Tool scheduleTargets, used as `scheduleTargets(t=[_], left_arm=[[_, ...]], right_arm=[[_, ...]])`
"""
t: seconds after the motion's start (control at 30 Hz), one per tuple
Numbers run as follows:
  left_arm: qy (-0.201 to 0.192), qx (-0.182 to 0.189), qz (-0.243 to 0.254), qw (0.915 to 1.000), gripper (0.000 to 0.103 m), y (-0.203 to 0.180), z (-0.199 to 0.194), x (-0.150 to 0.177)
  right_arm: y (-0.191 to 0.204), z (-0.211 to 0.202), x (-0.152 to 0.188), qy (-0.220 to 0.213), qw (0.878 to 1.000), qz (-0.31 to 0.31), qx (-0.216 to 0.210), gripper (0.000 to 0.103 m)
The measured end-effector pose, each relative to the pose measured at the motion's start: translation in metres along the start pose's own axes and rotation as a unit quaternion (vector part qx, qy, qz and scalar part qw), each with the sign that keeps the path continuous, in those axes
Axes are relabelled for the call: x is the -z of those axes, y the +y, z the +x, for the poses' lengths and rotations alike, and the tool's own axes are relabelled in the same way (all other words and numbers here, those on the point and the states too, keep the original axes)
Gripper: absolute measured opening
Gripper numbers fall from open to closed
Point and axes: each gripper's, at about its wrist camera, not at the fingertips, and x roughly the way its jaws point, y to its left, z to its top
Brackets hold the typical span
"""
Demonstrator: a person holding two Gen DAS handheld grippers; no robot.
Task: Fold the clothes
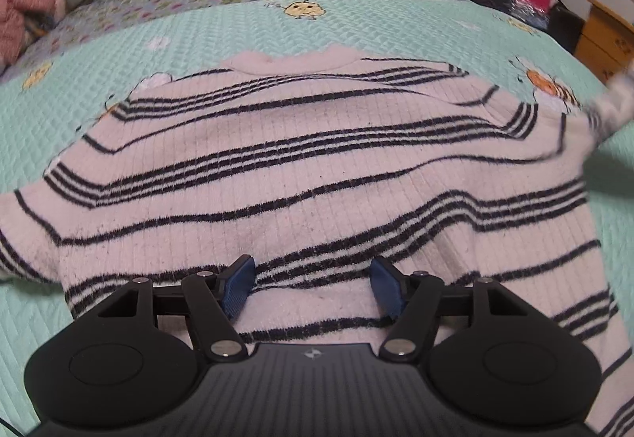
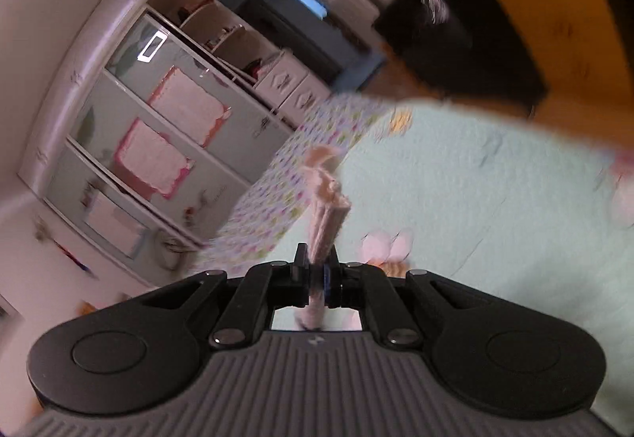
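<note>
Across the bed [image 1: 356,24], on a mint-green quilted cover printed with small bees, lies the sweater [image 1: 301,167], spread flat with its back up. It is a pale pink, ribbed knit crossed by dark navy stripes, some single and some in bands of three or four. Its plain pink collar [image 1: 293,60] points toward the far side of the bed, and its hem lies nearest the left wrist camera. A sleeve runs off to the right and is lifted clear of the cover, blurred at its end.

Just above the hem hovers the left hand-held gripper [image 1: 313,288], its blue-padded fingers [image 1: 237,286] standing well apart with striped knit showing between them; the pads do not press on the cloth.

In the right wrist view the right hand-held gripper [image 2: 317,278] is clamped tight on a ribbed pink sleeve cuff [image 2: 327,207], which stands up from between the closed fingers.

Beyond the bed stands a pale wardrobe [image 2: 158,127] with pink-edged panels on its doors. Beside it a white cabinet [image 2: 289,80] with drawers stands below open shelves [image 2: 222,32] holding small items too blurred to name.
</note>
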Motion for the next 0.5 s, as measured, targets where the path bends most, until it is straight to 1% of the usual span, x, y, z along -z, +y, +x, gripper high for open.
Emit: scheduleTargets(t=[0.03,0.1,0.13,0.17,0.2,0.23,0.3,0.37,0.4,0.5], left_arm=[[-0.004,-0.003,0.003,1.0,0.067,-0.002,0.0,0.002],[-0.011,-0.01,0.01,0.9998,0.068,-0.005,0.0,0.006],[-0.013,-0.013,0.012,0.9998,0.068,-0.006,0.0,0.006],[-0.016,-0.015,0.014,0.9997,0.069,-0.007,0.0,0.007],[-0.018,-0.018,0.016,0.9995,0.069,-0.008,0.0,0.008],[-0.018,-0.018,0.017,0.9995,0.069,-0.008,0.0,0.007],[-0.017,-0.017,0.019,0.9995,0.069,-0.007,0.001,0.007],[-0.016,-0.015,0.02,0.9996,0.07,-0.006,0.001,0.006],[-0.016,-0.015,0.02,0.9996,0.07,-0.005,0.002,0.005],[-0.017,-0.018,0.019,0.9995,0.07,-0.006,0.001,0.006]], right_arm=[[-0.008,-0.009,-0.001,-0.004,1.0,-0.007,0.02,0.007],[-0.051,-0.009,0.008,0.011,0.996,0.022,0.084,0.007],[-0.077,-0.006,0.02,0.031,0.992,0.027,0.118,0.007],[-0.103,0.001,0.036,0.059,0.987,0.039,0.147,0.007],[-0.13,0.007,0.053,0.088,0.979,0.052,0.175,0.007],[-0.154,0.011,0.069,0.107,0.972,0.075,0.195,0.007],[-0.174,0.008,0.088,0.079,0.977,0.087,0.177,0.005],[-0.171,0.011,0.087,0.062,0.979,0.073,0.178,0.006],[-0.174,0.009,0.087,0.058,0.979,0.074,0.181,0.006],[-0.17,0.007,0.086,0.064,0.978,0.068,0.189,0.006]])
